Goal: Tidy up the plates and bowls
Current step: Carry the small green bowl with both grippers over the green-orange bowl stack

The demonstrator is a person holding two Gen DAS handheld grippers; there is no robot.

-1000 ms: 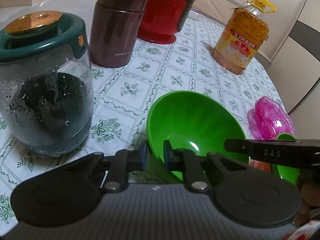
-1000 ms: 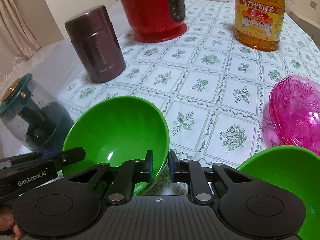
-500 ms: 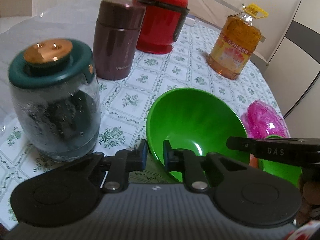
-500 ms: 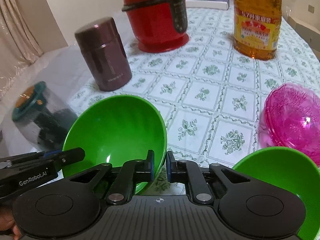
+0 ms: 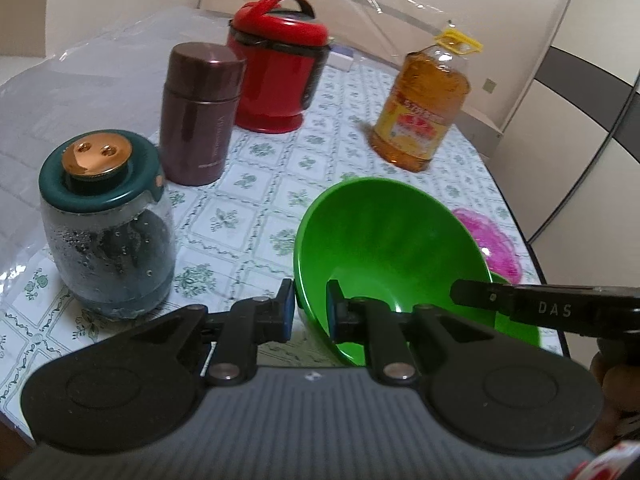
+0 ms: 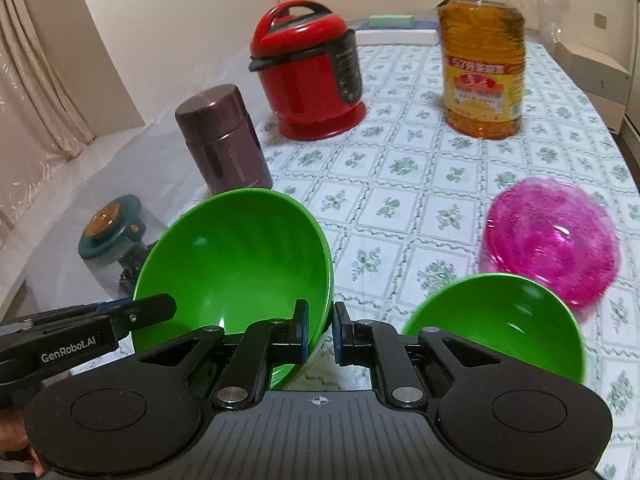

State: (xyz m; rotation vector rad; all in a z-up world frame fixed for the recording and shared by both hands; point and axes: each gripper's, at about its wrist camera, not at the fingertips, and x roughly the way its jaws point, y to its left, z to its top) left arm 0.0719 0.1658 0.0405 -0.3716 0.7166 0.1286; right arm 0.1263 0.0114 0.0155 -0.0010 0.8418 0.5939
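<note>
- Because both claws pinch one green bowl by opposite sides of its rim and it hangs tilted above the table, the biggest risk I see is the two hands drifting apart or twisting unevenly, which could wrench the thin rim out of one grip and drop the bowl
- left claw is clamped narrow on the rim's near-left edge; right claw is closed tight on the rim at the bowl's other side
- second green bowl sits just right of the held one, with the pink bowl just behind it; lowering carelessly could knock either
- glass jar stands close on the left, so a swing that way may strike it
- table edge runs near on the right past the pink bowl
- freest room lies in the middle of the cloth, before the thermos, red cooker and oil bottle
</note>
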